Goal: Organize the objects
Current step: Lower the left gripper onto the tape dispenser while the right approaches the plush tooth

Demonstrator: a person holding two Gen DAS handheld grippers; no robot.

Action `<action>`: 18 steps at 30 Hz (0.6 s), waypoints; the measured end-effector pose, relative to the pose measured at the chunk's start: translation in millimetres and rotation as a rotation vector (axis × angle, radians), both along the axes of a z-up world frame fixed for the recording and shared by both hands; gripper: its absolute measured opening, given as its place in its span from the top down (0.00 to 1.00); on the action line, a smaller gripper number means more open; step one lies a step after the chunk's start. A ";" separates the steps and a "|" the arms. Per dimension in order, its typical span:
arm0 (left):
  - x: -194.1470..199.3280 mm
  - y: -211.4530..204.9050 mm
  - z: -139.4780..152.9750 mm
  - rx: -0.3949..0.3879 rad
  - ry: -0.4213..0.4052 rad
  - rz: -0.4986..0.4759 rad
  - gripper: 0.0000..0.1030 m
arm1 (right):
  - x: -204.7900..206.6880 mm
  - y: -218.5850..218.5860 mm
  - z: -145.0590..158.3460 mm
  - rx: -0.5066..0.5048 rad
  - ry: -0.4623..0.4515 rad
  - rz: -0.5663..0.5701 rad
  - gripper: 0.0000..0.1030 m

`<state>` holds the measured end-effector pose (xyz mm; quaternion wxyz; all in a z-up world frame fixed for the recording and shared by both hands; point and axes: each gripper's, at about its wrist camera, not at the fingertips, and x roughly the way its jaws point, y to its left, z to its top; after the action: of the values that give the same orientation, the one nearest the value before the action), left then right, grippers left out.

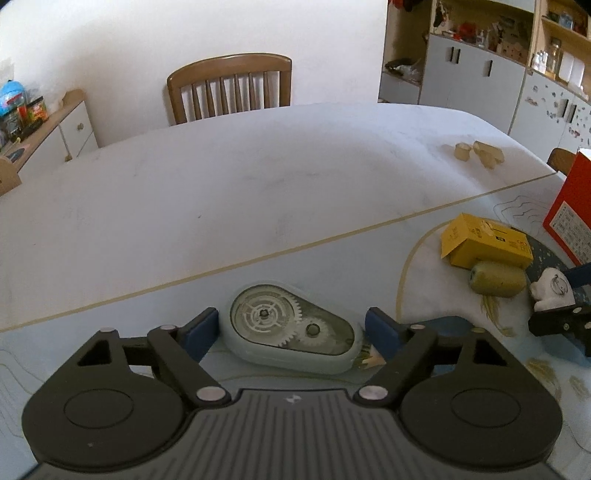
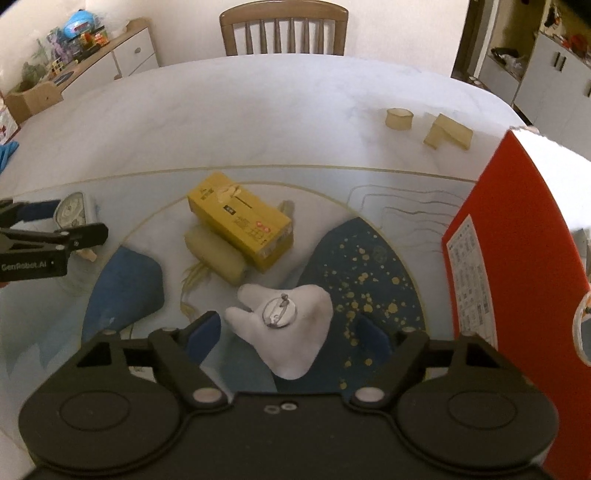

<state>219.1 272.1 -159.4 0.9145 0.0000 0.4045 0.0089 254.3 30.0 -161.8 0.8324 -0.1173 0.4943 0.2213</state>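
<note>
My left gripper (image 1: 291,328) sits farthest left of the yellow box (image 2: 240,221), my landmark here. Its blue pads stand wide on either side of a clear correction-tape dispenser (image 1: 291,332) with white gears inside. The dispenser lies flat on the surface (image 1: 221,184), and I see a small gap between each pad and its shell, so nothing is clamped. The right-wrist view shows the same dispenser (image 2: 72,214) well to the left of the box, framed by that gripper's black fingers.

Just in front of the yellow box and touching its long side lies an olive-green roll (image 2: 218,254). The box itself rests tilted across a round printed pattern on the mat (image 2: 122,288), with a scrap of tape on its top face.

Nearer to me than the box, and slightly to its right, is a white plush toy (image 2: 288,325) lying back-up, with a round metal pin fastener showing on it. My right gripper (image 2: 286,334) stands over it with its pads wide apart. The left pad is close to the plush's left lobe, while the right pad stands clear of it over the dark blue speckled patch. It holds nothing.

Beyond the box and to its right, two small beige tape pieces (image 2: 399,118) sit on the bare white part of the surface. Farthest right of the box stands a tall red carton (image 2: 517,221) with a white printed label on its side.

A wooden chair (image 2: 284,29) stands at the far edge of the surface, straight behind the box.
</note>
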 end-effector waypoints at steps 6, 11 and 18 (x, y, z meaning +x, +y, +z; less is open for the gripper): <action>-0.5 0.4 0.1 -0.004 0.003 -0.003 0.17 | -3.0 4.3 2.5 -0.019 -0.021 0.019 0.43; -3.2 2.2 1.5 -0.026 0.009 0.002 0.17 | -5.8 1.0 7.5 0.000 -0.020 0.005 0.48; -17.1 1.1 4.7 -0.073 0.023 0.015 0.17 | -22.5 -13.0 21.8 0.039 -0.006 -0.009 0.49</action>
<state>202.1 273.3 -154.7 0.9090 -0.0363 0.4152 0.0013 231.8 17.0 -139.9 0.8371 -0.0997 0.4878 0.2267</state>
